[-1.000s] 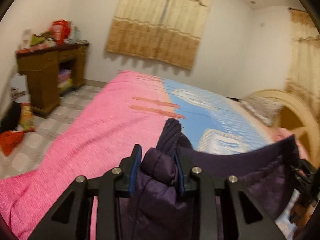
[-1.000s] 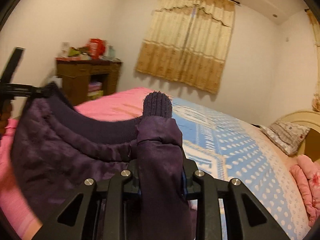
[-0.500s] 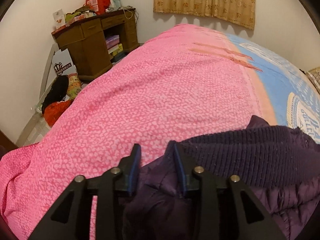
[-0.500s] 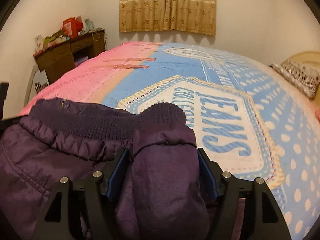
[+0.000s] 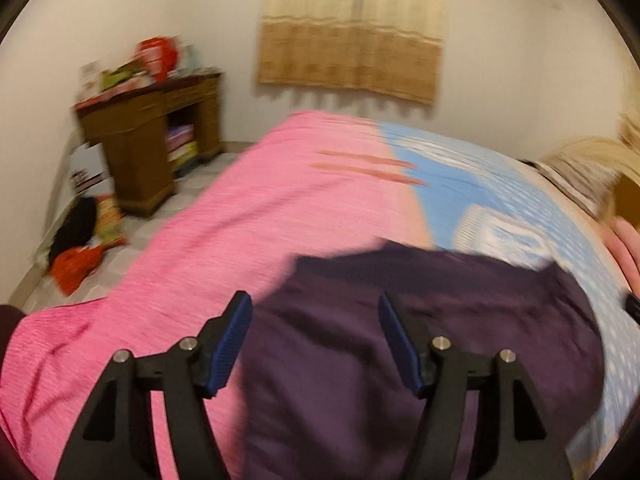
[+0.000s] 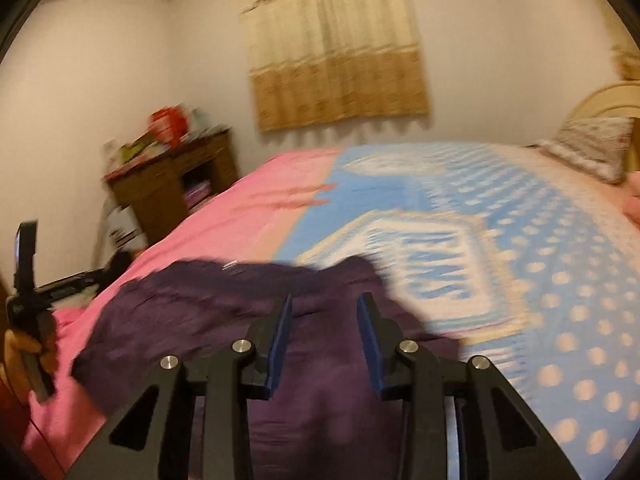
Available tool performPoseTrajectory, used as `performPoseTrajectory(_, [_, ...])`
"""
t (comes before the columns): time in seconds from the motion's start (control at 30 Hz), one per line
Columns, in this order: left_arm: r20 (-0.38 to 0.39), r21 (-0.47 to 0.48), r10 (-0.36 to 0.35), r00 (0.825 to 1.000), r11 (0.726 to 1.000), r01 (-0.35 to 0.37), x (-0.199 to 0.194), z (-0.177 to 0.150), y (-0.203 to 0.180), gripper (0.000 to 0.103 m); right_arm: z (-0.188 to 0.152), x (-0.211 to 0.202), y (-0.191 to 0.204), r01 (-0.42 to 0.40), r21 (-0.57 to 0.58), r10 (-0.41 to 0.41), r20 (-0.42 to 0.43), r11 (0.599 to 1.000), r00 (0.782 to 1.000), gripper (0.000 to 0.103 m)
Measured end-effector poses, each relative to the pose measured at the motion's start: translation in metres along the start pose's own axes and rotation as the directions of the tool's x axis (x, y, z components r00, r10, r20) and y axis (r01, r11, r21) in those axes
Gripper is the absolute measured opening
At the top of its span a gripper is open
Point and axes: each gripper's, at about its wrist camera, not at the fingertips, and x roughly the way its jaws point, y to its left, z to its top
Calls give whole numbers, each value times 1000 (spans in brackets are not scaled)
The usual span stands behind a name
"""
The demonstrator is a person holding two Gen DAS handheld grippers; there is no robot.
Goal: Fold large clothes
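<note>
On the left, beside the bed (image 5: 256, 224), stands a brown desk (image 5: 148, 136), its top cluttered, with bags on the floor at its foot. The dark purple padded jacket (image 5: 420, 344) lies on the bed's near part, across the line where the pink cover meets the blue dotted one.

The left gripper (image 5: 314, 340) hangs over the jacket's left side. Its jaws stand wide apart and are opening; the cloth shows in the gap below them, but the pads do not press on it. In the right wrist view this gripper also shows at the left edge, carried by a hand (image 6: 24, 350).

The right gripper (image 6: 324, 340) is over the jacket (image 6: 248, 312) nearer the blue side of the bed. Its jaws are closing, a clear gap between them, the cloth lying loose beneath and not pinched.

The jacket looks soft, puffy and light, with a smooth shell likely to slide. The ribbed knit band along its far edge probably gives the firmest hold, one gripper at each end.
</note>
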Motion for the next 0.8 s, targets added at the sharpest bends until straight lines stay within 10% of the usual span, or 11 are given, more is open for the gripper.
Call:
performPoseTrajectory(0.27, [-89,29,20,996,999,-18,59,-34,-53,75,-62,106,24,75,-69,-85,-154,995,984,35])
performPoseTrajectory(0.8, [-47,108,146,988,984,-141,67,-48,-71,76,-56,44,6,173,31,-171,-67,984,983,35])
